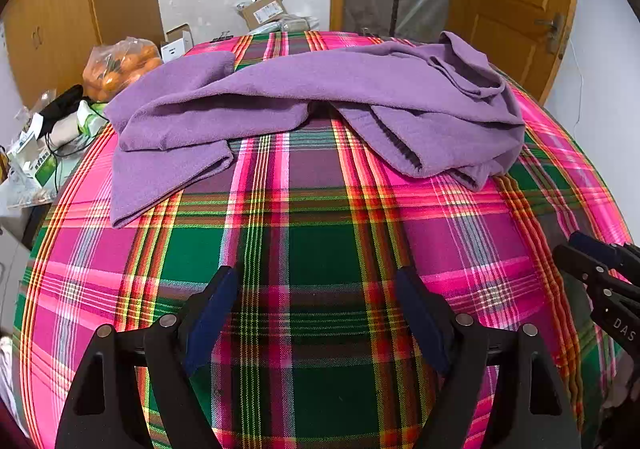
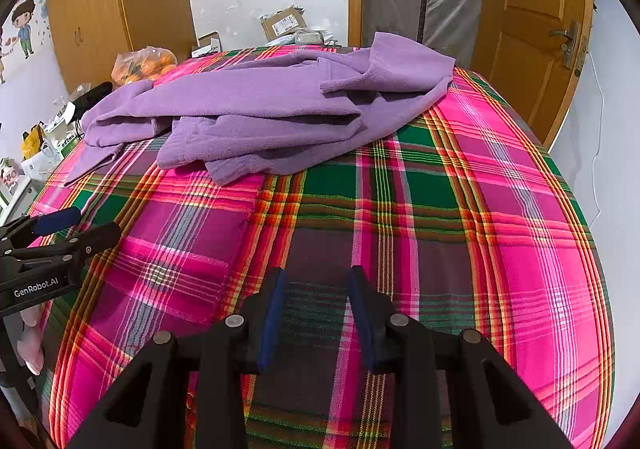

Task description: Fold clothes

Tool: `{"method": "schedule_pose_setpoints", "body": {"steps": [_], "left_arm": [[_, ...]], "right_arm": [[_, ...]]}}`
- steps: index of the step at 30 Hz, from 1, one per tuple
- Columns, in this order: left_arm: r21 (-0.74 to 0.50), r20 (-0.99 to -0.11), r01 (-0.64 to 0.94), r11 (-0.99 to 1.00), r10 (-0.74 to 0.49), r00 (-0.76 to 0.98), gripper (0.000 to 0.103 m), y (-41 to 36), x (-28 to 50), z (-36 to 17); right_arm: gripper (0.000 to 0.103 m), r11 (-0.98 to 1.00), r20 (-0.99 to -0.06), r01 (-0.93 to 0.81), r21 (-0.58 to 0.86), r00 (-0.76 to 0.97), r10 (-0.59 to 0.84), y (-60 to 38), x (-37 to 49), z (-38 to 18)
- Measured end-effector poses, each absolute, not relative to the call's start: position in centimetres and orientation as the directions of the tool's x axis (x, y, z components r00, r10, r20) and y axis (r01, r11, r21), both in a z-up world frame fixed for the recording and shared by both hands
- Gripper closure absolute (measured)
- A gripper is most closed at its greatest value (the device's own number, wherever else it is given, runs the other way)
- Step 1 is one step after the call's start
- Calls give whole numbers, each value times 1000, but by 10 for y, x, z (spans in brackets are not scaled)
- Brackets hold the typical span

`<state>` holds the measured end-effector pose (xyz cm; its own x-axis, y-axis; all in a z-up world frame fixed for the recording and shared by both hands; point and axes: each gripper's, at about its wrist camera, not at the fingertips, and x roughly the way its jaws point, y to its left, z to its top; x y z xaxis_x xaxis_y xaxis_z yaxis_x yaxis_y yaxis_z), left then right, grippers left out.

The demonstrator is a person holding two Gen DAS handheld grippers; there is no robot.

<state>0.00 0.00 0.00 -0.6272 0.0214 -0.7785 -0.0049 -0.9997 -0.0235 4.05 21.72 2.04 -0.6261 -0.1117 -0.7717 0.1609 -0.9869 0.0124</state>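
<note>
Left wrist view, and the left gripper (image 1: 316, 281) hangs over the plaid cloth (image 1: 320, 249), its fingers (image 1: 218, 313) spread wide with nothing between them but the weave below. That cloth is a bold tartan of hot pink, green and maroon squares crossed by thin yellow and orange lines, a flat woven texture stretched smooth over the desk. Beyond the gripper, toward the far edge of the plaid cloth, lies the purple garment (image 1: 320, 89): soft, fuzzy, fleece-like, crumpled into long rolled folds with one flat panel spilling toward the cloth's left edge and a rumpled heap at its right end. It rests well apart from both grippers, untouched.

At the right edge of this view the right gripper (image 1: 600, 273) pokes in, black with a dark blue pad. From the right wrist view, the right gripper (image 2: 316, 289) hovers over a maroon square of the plaid cloth (image 2: 440, 249), its fingers (image 2: 272, 321) set to a narrower gap, empty, blue padded strips facing each other. The purple garment (image 2: 260, 113) again sits at the far side of the cloth, layered and bunched.

Off the cloth's far left corner, a clear plastic bag of oranges (image 1: 118, 67) bulges, round fruit showing through. Behind the cloth's far edge sits a taped cardboard box (image 1: 264, 11), and a wooden door (image 1: 516, 5) stands at the right.
</note>
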Motion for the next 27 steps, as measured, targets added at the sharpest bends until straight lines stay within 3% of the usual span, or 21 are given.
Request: {"method": "schedule_pose_setpoints", "body": {"steps": [27], "left_arm": [[-12, -779, -4, -1000, 11, -627, 20, 3, -1, -1]], "right_arm": [[70, -987, -771, 161, 20, -625, -117, 217, 41, 20]]}}
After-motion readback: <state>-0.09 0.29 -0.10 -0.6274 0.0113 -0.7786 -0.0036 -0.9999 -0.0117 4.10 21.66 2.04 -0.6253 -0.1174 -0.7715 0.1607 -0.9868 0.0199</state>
